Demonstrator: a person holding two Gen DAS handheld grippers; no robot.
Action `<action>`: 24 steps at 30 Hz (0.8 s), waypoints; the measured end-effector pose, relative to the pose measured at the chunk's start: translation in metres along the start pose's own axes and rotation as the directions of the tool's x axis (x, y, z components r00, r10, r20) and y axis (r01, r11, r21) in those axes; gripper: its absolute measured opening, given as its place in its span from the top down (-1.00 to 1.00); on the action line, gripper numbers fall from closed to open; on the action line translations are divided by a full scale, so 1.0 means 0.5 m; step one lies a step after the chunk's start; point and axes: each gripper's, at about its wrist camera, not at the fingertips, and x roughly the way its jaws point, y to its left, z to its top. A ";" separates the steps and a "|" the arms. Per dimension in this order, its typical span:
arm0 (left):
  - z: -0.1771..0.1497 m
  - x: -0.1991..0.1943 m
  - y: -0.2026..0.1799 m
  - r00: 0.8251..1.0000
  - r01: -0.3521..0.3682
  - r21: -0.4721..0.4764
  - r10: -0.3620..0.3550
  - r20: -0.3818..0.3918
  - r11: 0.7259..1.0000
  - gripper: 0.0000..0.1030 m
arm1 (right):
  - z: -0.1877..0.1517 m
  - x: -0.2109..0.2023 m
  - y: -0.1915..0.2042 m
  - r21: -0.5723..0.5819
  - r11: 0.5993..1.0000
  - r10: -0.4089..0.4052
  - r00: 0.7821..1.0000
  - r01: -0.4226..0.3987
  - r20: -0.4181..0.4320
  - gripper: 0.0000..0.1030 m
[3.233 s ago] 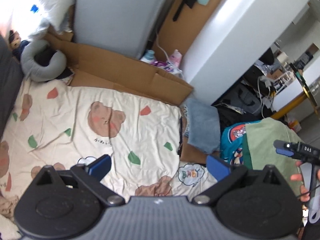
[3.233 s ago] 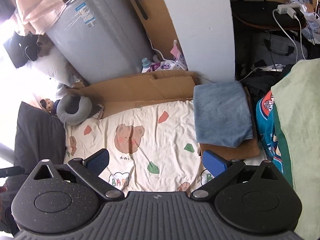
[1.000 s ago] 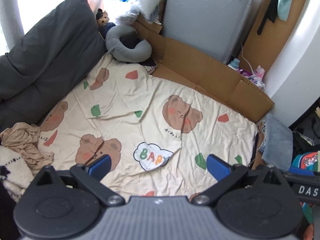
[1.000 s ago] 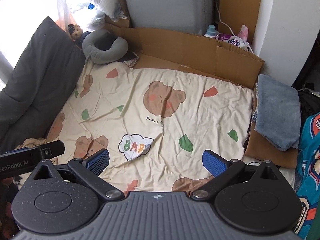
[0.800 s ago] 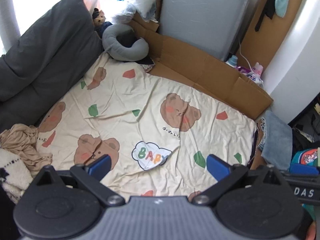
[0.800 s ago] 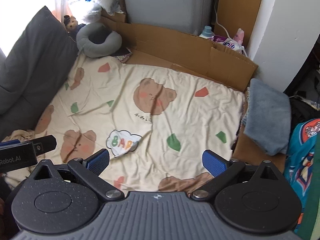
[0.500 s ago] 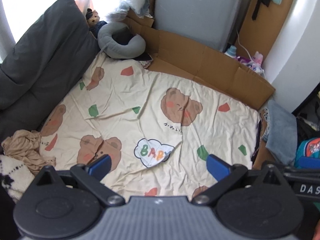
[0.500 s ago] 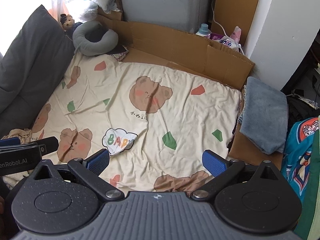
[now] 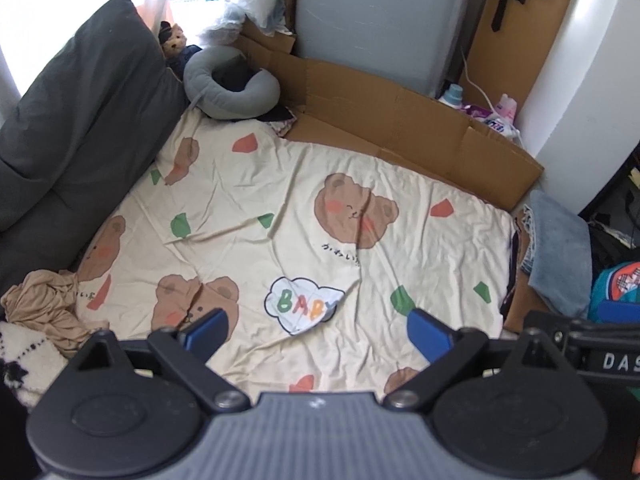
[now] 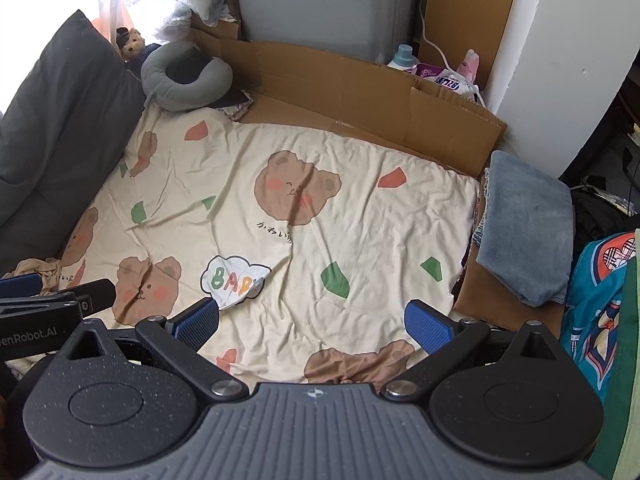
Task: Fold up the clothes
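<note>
A cream bear-print sheet (image 9: pixel 280 216) (image 10: pixel 360 232) covers the bed. A crumpled tan garment (image 9: pixel 44 304) lies at its left edge, seen small in the right wrist view as tan garment (image 10: pixel 36 267). A folded blue-grey cloth (image 9: pixel 560 256) (image 10: pixel 528 224) rests at the right edge on cardboard. A teal printed garment (image 10: pixel 600 304) (image 9: pixel 616 280) hangs at far right. My left gripper (image 9: pixel 318 330) is open above the sheet, holding nothing. My right gripper (image 10: pixel 314 322) is open too, empty, with the left gripper's body (image 10: pixel 52 304) beside it.
A dark grey cushion (image 9: pixel 68 136) lines the left side. A grey neck pillow (image 9: pixel 232 84) and a small plush toy (image 9: pixel 172 40) sit at the head. Flattened cardboard (image 9: pixel 400 120) and a grey appliance (image 9: pixel 372 20) stand behind. A white fuzzy fabric (image 9: pixel 24 352) lies lower left.
Both grippers swung left from the pile at the bed's right side and now look over the whole sheet. In the last second the views shifted only slightly; both stayed open.
</note>
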 end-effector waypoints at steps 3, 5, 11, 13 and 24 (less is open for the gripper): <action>0.001 0.001 -0.005 1.000 0.001 0.005 -0.001 0.001 1.000 -0.89 | 0.001 0.001 -0.004 0.000 1.000 -0.004 1.000 0.004 -0.002 -0.98; 0.000 0.002 -0.006 1.000 0.000 0.005 0.000 0.001 1.000 -0.89 | 0.001 0.001 -0.008 0.005 1.000 0.000 1.000 0.000 -0.005 -0.98; 0.000 0.002 -0.011 1.000 -0.009 0.017 0.009 0.004 1.000 -0.88 | 0.000 0.002 -0.012 0.012 1.000 0.008 1.000 -0.008 -0.008 -0.98; 0.001 0.002 -0.014 1.000 -0.015 0.024 0.015 0.008 1.000 -0.88 | 0.000 0.002 -0.012 0.012 1.000 0.007 1.000 -0.007 -0.007 -0.98; 0.002 0.001 -0.008 1.000 0.007 0.003 -0.007 0.004 1.000 -0.87 | -0.002 0.001 -0.012 0.008 1.000 0.005 1.000 -0.005 -0.005 -0.98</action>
